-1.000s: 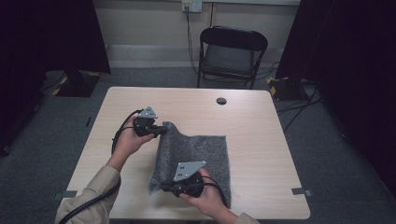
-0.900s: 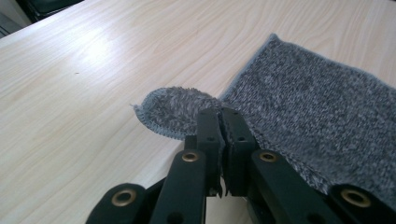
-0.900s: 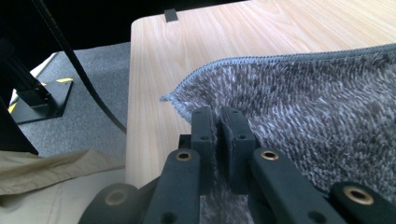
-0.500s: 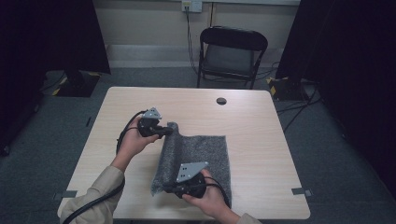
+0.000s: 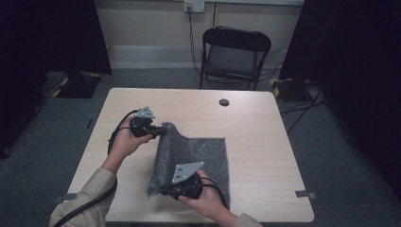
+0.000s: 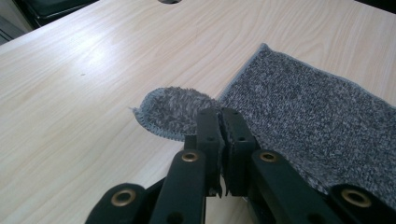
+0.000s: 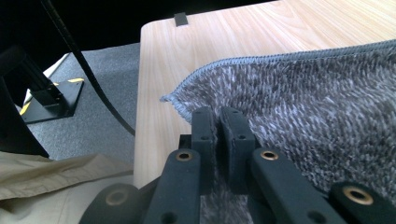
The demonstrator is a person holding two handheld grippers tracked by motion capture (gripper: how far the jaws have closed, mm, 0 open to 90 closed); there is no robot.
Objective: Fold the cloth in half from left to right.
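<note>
A grey fuzzy cloth (image 5: pixel 198 153) lies on the light wooden table (image 5: pixel 265 137), with its left edge lifted off the surface. My left gripper (image 5: pixel 162 131) is shut on the cloth's far left corner. In the left gripper view the jaws (image 6: pixel 220 119) pinch that curled corner, and the cloth (image 6: pixel 308 102) spreads to the right. My right gripper (image 5: pixel 163 190) is shut on the near left corner. In the right gripper view its jaws (image 7: pixel 218 119) clamp the stitched edge of the cloth (image 7: pixel 322 98).
A small black round disc (image 5: pixel 224 102) sits near the table's far edge. A black folding chair (image 5: pixel 234 49) stands behind the table. Cables trail from both grippers over the table's left and near edges. Bare tabletop lies right of the cloth.
Both grippers keep their grip on the cloth's left corners. The hands have barely shifted, and the lifted left edge stands much as before.
</note>
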